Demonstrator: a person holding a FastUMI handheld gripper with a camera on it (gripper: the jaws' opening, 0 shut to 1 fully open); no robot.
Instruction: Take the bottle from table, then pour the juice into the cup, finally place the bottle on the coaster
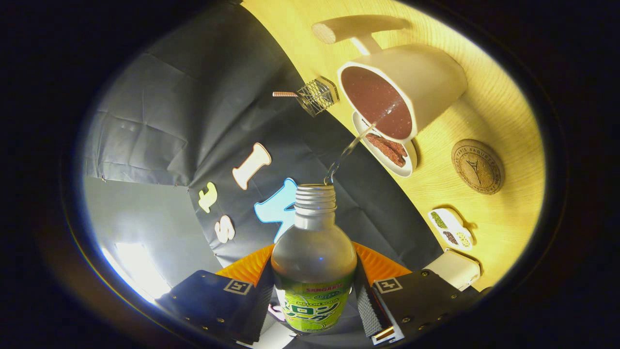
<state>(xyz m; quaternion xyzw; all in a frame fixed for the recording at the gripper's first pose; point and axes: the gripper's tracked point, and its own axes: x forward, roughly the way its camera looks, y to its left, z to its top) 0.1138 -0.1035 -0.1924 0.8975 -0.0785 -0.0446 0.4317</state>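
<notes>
Clamped between the gripper's two fingers is the bottle, both pads pressing its labelled body, so the jaws stand only as wide as the bottle. It is uncapped, and its threaded neck points toward twelve o'clock from the fingers. Largest beyond it is the wooden table, which appears tilted and fills the one-to-three o'clock side. On it, at one o'clock from the bottle mouth, is the white cup with its long handle; a thin stream of liquid runs from the bottle mouth into its dark inside. Just beneath the cup's rim lies a small white dish holding brown pieces. The round coaster lies at two o'clock, bare. A small wire item stands by the table edge.
</notes>
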